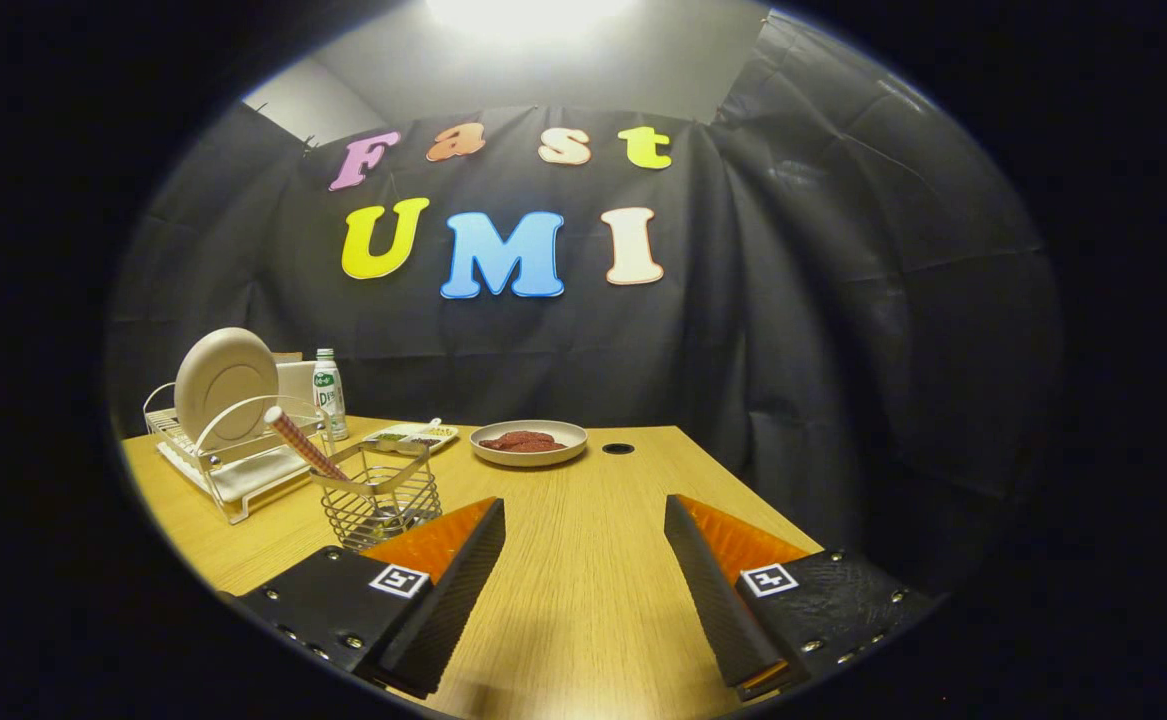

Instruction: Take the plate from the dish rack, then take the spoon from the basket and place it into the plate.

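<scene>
A beige plate (226,385) stands upright in a white wire dish rack (233,470) at the far left of the wooden table (583,580). Just in front of the rack stands a wire basket (380,500), and a spoon with a patterned handle (301,443) leans out of it toward the rack. My gripper (583,515) hovers low over the table, open, with only bare tabletop between its fingers. The basket sits just ahead of the left finger (443,560); the rack and plate lie beyond it to the left.
A plastic bottle (329,394) stands behind the rack. A small tray with bits of food (411,436) and a bowl of reddish food (529,442) sit at the back of the table. A round cable hole (618,448) lies right of the bowl. The table's right edge drops off near the right finger.
</scene>
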